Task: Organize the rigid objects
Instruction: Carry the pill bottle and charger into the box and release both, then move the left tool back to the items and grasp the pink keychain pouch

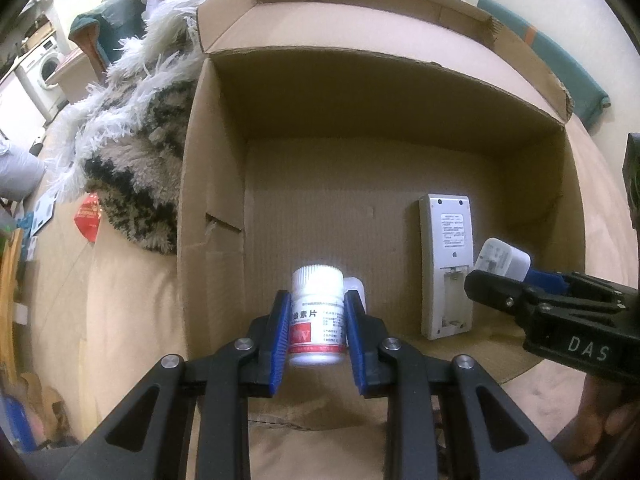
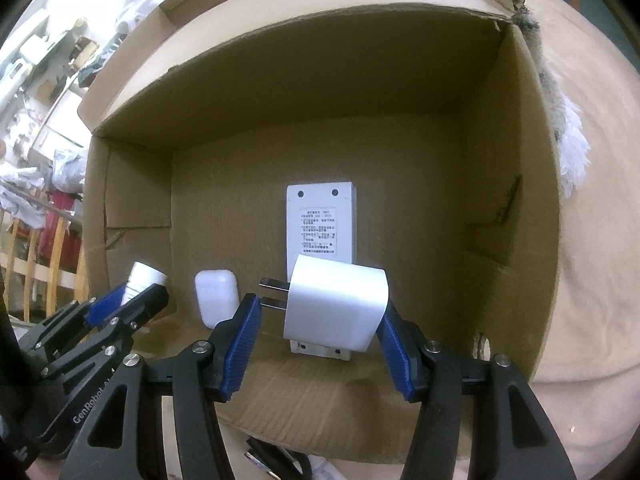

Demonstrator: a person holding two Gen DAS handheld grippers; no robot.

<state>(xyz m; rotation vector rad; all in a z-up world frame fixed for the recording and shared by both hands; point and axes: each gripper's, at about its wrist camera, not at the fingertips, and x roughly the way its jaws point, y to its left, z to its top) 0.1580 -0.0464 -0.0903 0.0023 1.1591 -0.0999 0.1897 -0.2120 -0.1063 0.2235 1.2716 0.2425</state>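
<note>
My left gripper (image 1: 316,306) is shut on a white pill bottle (image 1: 318,316) with a red label and holds it upright over the near part of an open cardboard box (image 1: 400,92). A white earbud case (image 1: 357,286) peeks out behind the bottle. A white remote (image 1: 446,264) lies face down on the box floor. My right gripper (image 2: 320,306) is shut on a white charger plug (image 2: 336,308): one pad presses its prongs, the other its body. Below it are the remote (image 2: 320,220), the earbud case (image 2: 216,298) and the box wall (image 2: 320,92). At the left the left gripper (image 2: 132,300) holds the bottle (image 2: 144,280).
A shaggy grey and white throw (image 1: 132,168) lies against the box's left wall. A red packet (image 1: 88,216) rests on the beige bedding beside it. A teal cushion (image 1: 560,60) sits behind the box at the right, and a washing machine (image 1: 44,64) stands far left.
</note>
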